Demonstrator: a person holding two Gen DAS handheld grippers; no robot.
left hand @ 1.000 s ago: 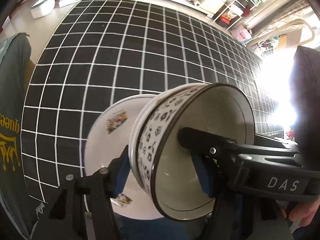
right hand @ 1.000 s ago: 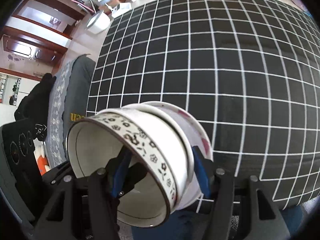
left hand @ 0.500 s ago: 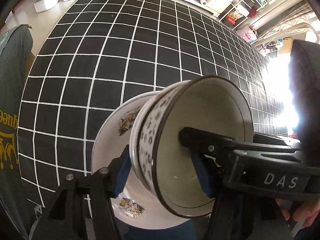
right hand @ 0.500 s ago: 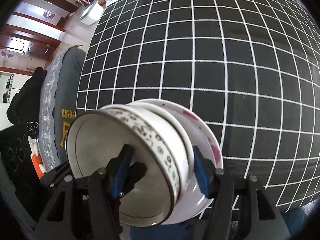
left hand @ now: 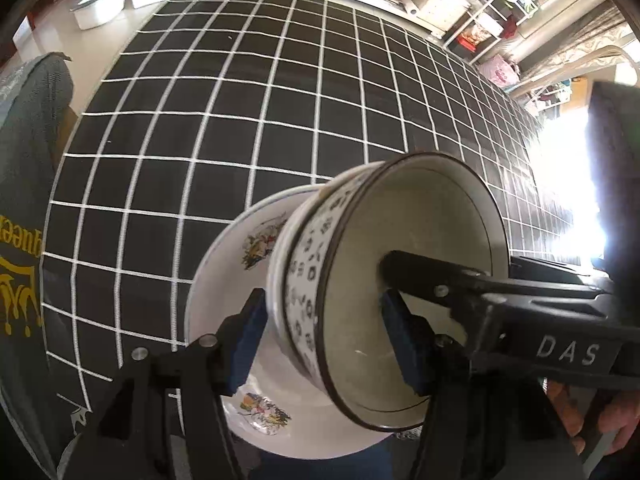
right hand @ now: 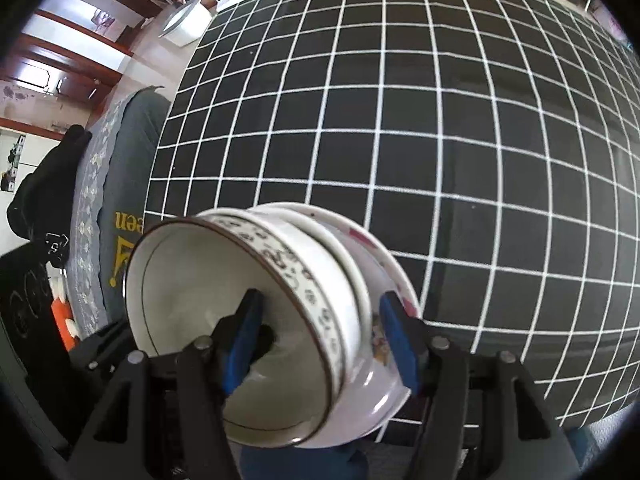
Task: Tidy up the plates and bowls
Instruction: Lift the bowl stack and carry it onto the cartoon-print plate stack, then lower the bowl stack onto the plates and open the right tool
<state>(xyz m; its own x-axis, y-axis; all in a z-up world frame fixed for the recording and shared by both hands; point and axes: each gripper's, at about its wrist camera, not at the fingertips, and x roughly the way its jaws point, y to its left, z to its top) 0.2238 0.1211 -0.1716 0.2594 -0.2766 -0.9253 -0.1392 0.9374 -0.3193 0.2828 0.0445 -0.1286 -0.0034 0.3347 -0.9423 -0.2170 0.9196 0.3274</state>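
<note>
A stack of dishes is held in the air above the near edge of the table: a white bowl with a black floral band nested in a second white bowl, on a white plate with flower decals. My left gripper is shut on one side of the stack, one pad inside the top bowl, one under the plate. My right gripper is shut on the opposite side of the same stack. The stack is tilted on its side in both views.
A table with a black cloth with a white grid spreads ahead. A grey chair cover with yellow print hangs at the left. White bins stand on the floor beyond. Shelves stand at the back.
The stack and both grippers have shifted slightly; more of the plate's face shows in the left view. Both grips are unchanged.
</note>
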